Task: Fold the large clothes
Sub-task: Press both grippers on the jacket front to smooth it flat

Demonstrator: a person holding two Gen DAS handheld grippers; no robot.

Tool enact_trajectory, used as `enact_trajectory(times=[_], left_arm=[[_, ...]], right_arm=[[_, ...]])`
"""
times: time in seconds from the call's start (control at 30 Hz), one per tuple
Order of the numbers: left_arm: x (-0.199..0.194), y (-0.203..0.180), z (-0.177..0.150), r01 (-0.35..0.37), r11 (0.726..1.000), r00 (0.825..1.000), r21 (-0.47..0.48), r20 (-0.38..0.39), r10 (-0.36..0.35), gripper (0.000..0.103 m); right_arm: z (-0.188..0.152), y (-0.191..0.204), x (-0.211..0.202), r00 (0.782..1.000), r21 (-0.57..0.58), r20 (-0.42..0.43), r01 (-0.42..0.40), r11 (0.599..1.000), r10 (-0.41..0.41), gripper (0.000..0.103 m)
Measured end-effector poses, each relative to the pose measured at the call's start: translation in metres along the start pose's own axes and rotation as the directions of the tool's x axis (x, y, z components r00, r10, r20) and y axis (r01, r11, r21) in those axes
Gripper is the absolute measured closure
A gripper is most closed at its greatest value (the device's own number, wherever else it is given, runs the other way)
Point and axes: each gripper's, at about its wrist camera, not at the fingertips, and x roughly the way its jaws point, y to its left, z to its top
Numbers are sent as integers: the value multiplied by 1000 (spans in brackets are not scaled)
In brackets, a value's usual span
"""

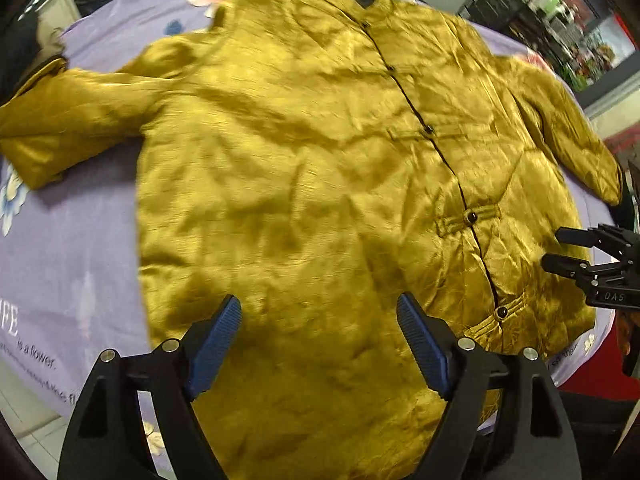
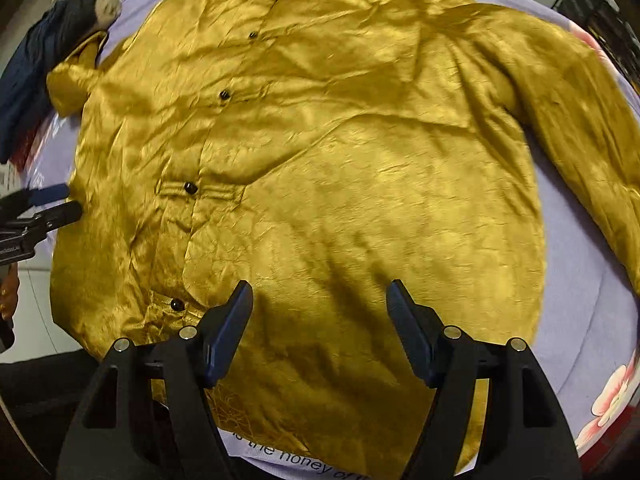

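Jacket [image 1: 304,168]: gold satin, laid flat & face-up on the tabletop, over a lilac floral cloth [image 1: 72,248]. Front is buttoned; dark buttons run down the placket [image 1: 430,130]. Collar at the far side, hem at the near edge. Both sleeves spread outward; left sleeve [image 1: 68,120] angles off toward the cloth edge, right sleeve [image 2: 580,120] lies along the body's side.

Left tool [image 1: 320,344]: jaws apart, nothing between them, hovering above the lower front panel. Right tool [image 2: 320,328]: jaws likewise apart & empty, above the hem area on its side. Neither pad touches fabric as far as the views show. Each tool also shows at the edge of the other's view.

Est. status: garment is spread, no fold made yet. Step in hand is prob. picking grip points for the first fold.

Procedure notes:
1. Take one sleeve or side edge at a time; fold inward toward the placket.
2. Grip at a seam or cuff, not mid-panel. Satin is slick & prob. padded, so a shallow pinch may slip.
3. Close the pads on all layers at the edge, else the top layer slides off the lower one.
4. Lift only enough to clear the body; drag will re-crease the front.
5. Keep the hem on the tabletop. Near edge of the jacket already sits close to the rim, so weight may pull it off.
6. Watch the dark garment [image 2: 36,76] beyond the left sleeve; avoid catching it.
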Motion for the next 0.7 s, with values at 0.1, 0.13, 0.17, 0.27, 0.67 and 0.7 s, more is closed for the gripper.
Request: enact_trajectory(times=[0.1, 0.13, 0.17, 0.27, 0.67, 0.7], left_arm=[[21, -11, -1, 12, 1000, 999, 22, -46, -11, 22], [27, -12, -1, 15, 1000, 998, 22, -62, -13, 22], [34, -13, -2, 10, 1000, 997, 23, -79, -8, 22], [49, -21, -2, -22, 998, 994, 62, -105, 28, 21], [71, -43, -2, -118, 980, 987, 163, -92, 134, 5], [71, -44, -3, -124, 979, 986, 163, -87, 139, 5]], right_arm=[[-14, 0, 19, 998, -57, -48, 31, 998, -34, 34], [-19, -2, 24, 998, -74, -57, 36, 997, -40, 33], [-24, -6, 29, 997, -92, -64, 47, 995, -53, 34], [-32, -13, 30, 998, -121, -47, 39, 992, -45, 34], [-25, 8, 46, 977, -169, -117, 158, 973, -179, 9], [-24, 9, 47, 976, -154, -118, 164, 974, -183, 7]])
